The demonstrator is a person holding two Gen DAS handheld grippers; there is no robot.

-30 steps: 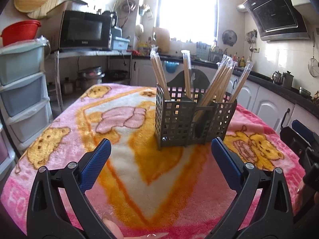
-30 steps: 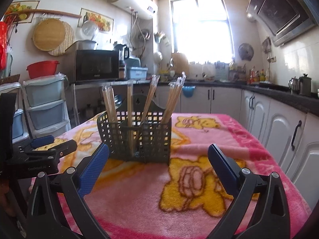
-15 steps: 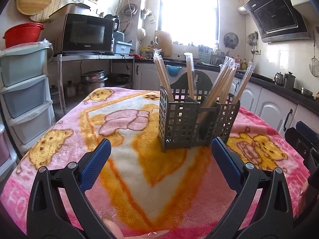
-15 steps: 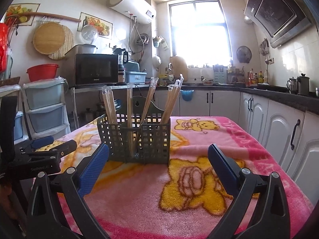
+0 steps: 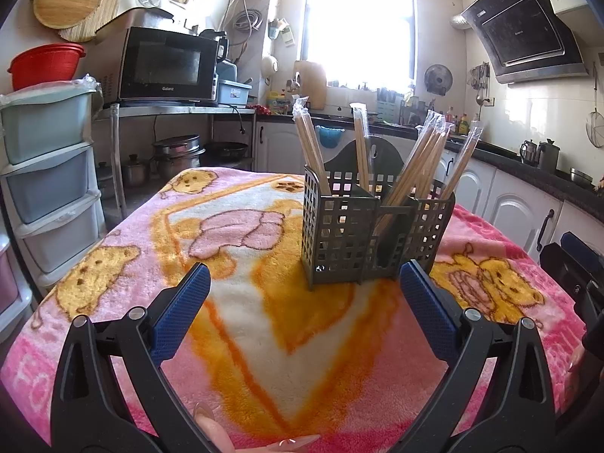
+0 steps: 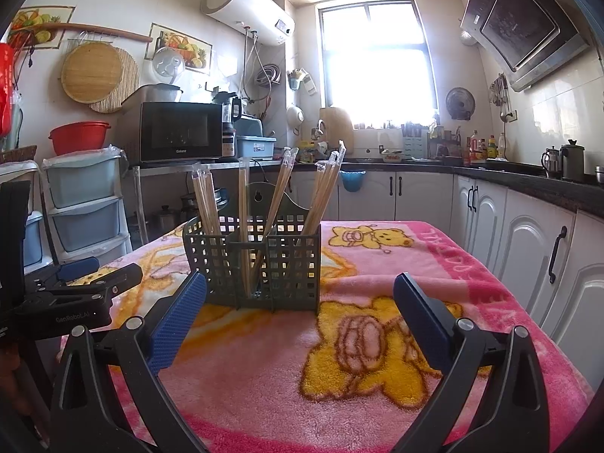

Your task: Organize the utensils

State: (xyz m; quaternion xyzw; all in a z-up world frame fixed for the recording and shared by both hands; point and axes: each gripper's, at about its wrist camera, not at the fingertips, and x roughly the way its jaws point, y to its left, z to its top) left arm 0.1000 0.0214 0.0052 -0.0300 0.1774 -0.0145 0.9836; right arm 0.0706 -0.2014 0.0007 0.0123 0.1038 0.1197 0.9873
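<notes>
A dark grey lattice utensil holder stands upright on a pink cartoon blanket; it also shows in the right wrist view. Several wrapped pairs of wooden chopsticks stand in its compartments, also seen in the right wrist view. My left gripper is open and empty, a little in front of the holder. My right gripper is open and empty, in front of the holder from the other side. The left gripper's body shows at the left in the right wrist view.
The blanket-covered table has white kitchen cabinets close on the right. Stacked plastic drawers stand at the left. A microwave sits on a shelf behind. The right gripper's body is at the right edge of the left wrist view.
Both cameras have tilted up and drawn back slightly, so the holder sits a little lower in view. Both grippers stay open and empty.
</notes>
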